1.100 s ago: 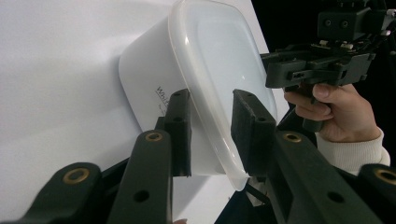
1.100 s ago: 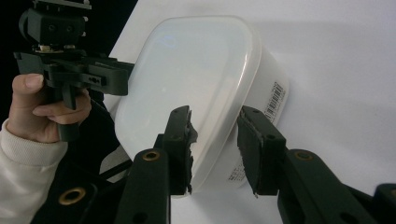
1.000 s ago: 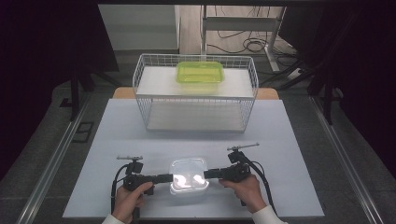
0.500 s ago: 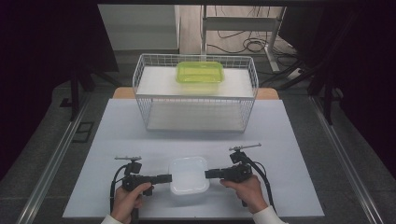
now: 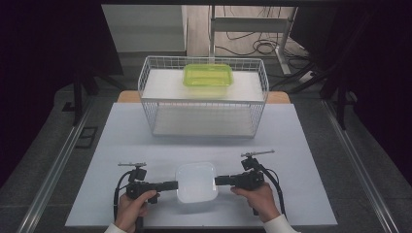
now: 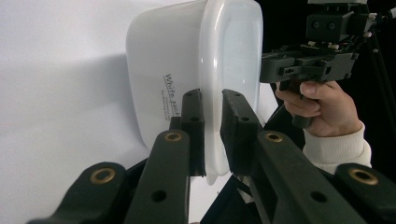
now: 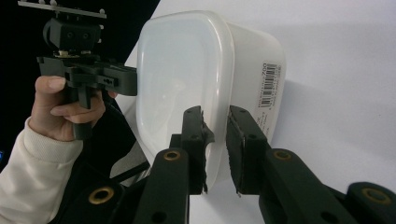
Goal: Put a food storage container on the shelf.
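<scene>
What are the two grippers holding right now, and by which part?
Both hold the white plastic container by its rim: the left gripper on one short end, the right gripper on the opposite end.

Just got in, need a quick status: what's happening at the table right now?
A person holds a gripper in each hand on opposite short ends of a lidded white container near the front of the white table. The left gripper is clamped on the container's rim; the right gripper has just been closing on the other end's rim. Further back, a white wire basket holds a green container.
</scene>
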Available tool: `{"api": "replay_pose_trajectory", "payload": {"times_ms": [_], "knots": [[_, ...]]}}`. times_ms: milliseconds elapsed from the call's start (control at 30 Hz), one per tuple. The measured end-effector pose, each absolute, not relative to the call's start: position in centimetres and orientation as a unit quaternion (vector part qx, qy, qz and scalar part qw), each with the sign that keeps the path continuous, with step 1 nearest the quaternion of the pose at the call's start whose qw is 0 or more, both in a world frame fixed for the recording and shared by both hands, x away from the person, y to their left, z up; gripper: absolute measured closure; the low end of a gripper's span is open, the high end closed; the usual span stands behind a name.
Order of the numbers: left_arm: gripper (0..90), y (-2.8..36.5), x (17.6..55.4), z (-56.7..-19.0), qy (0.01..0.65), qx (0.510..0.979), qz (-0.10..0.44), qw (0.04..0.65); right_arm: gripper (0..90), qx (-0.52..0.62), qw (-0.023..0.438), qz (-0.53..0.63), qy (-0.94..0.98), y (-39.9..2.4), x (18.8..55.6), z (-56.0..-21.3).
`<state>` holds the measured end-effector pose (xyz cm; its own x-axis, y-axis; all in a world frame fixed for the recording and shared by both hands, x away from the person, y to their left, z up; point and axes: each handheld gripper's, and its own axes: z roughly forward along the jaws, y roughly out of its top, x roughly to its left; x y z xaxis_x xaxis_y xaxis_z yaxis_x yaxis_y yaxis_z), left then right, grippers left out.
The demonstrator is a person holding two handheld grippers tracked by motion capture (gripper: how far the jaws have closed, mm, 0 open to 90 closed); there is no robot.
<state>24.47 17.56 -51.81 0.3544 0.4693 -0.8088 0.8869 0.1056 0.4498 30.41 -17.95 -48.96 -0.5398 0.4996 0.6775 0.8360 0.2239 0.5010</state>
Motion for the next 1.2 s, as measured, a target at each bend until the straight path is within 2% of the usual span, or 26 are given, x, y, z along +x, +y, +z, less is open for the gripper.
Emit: {"api": "replay_pose_trajectory", "payload": {"times_ms": [1200], "knots": [[80.7,17.6,24.5,-50.3,0.507,0.661,-0.166,0.528,78.8,-0.415,0.161,-0.454,-0.772,-17.9,30.1,-47.8]]}}
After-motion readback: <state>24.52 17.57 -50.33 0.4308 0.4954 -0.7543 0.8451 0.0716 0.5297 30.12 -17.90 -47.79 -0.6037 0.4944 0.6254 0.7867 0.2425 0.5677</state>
